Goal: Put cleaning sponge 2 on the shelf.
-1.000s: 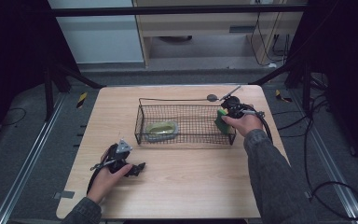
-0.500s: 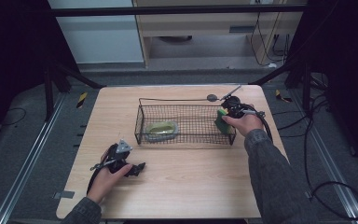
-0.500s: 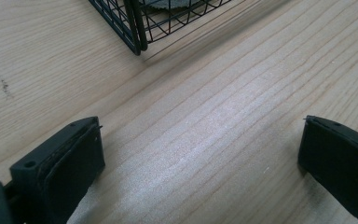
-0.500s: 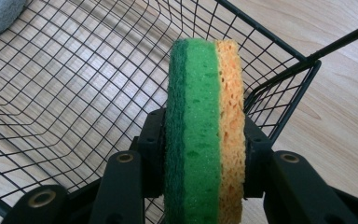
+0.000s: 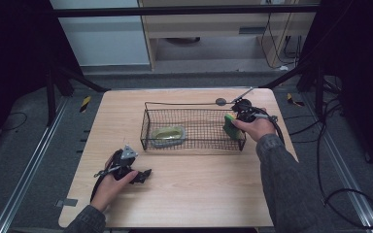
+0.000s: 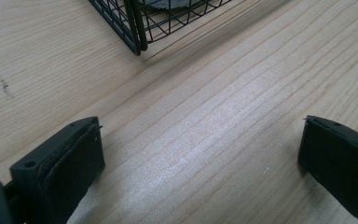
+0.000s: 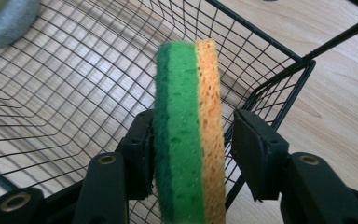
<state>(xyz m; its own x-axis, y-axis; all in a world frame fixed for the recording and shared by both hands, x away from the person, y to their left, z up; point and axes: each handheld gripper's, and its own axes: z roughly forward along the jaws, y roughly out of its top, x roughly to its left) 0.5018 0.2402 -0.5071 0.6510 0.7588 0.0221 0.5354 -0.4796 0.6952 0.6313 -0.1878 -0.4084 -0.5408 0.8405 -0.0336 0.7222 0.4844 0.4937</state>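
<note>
The right gripper (image 7: 189, 154) has just been opening its jaws around the sponge (image 7: 189, 126): the left pad still touches the green face, while a gap shows between the right pad and the orange face. The sponge stands on edge over the right end of the wire basket (image 5: 194, 127), its lower end cut off by the frame. At the basket's other end lies a grey-rimmed dish (image 5: 168, 133), partly hidden. The left gripper (image 6: 200, 163) rests on the table (image 5: 199, 194), jaws wide apart with nothing between.
</note>
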